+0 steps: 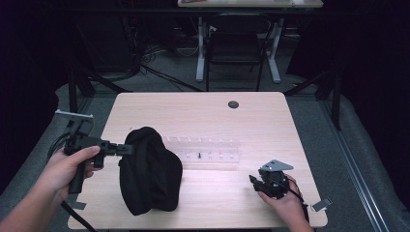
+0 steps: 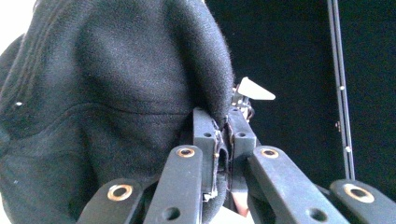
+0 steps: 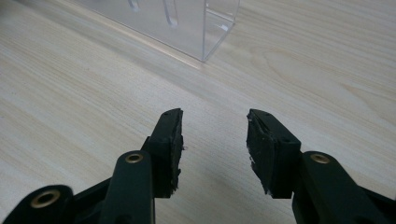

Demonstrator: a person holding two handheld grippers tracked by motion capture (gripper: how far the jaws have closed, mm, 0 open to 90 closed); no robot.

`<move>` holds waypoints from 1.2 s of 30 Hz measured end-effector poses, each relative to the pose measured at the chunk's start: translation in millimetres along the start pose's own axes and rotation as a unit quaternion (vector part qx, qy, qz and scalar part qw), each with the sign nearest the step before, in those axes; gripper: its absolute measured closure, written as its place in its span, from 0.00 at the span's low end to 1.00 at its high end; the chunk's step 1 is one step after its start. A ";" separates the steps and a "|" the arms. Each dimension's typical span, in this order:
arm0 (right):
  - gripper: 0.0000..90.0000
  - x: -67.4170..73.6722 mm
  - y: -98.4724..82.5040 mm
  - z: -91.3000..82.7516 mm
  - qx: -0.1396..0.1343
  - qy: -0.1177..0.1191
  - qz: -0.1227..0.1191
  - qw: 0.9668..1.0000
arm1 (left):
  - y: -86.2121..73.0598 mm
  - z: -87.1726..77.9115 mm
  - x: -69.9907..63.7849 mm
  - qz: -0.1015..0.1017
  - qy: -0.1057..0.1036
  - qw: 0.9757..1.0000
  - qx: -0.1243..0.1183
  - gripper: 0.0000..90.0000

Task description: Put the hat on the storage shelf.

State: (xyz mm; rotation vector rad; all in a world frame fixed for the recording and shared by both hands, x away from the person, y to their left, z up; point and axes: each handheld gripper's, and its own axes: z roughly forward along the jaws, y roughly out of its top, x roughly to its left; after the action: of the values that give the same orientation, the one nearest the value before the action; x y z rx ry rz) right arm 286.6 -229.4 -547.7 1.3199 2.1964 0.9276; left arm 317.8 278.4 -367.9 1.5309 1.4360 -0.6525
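A black knitted cloth [image 1: 150, 171], shaped like a beanie, is bunched on the left half of the wooden table [image 1: 203, 111]. My left gripper [image 1: 126, 150] is shut on its upper left edge. In the left gripper view the fabric [image 2: 107, 93] is pinched between the closed jaws of my left gripper [image 2: 223, 126]. A clear acrylic rack [image 1: 208, 150] lies flat behind the cloth at mid-table. My right gripper [image 1: 254, 181] rests low at the front right, open; in the right gripper view its fingertips [image 3: 215, 121] stand apart over bare wood, with the rack's corner [image 3: 205, 23] ahead.
A round cable hole [image 1: 233, 104] sits near the table's far edge. A dark chair [image 1: 234, 46] and white desk legs [image 1: 199, 53] stand beyond the table. Black curtains hang on both sides. Cables trail from both grippers off the front edge.
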 end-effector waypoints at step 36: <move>0.62 -0.9 0.3 0.6 0.003 0.003 0.005 1.000 | 64.4 27.2 -57.5 0.028 -0.022 0.998 -0.058 0.95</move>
State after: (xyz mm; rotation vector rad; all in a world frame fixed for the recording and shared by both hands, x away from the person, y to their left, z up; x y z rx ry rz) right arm 287.7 -229.9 -547.9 1.3322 2.2011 0.9317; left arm 374.7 232.9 -314.3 1.4511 1.3697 -0.5565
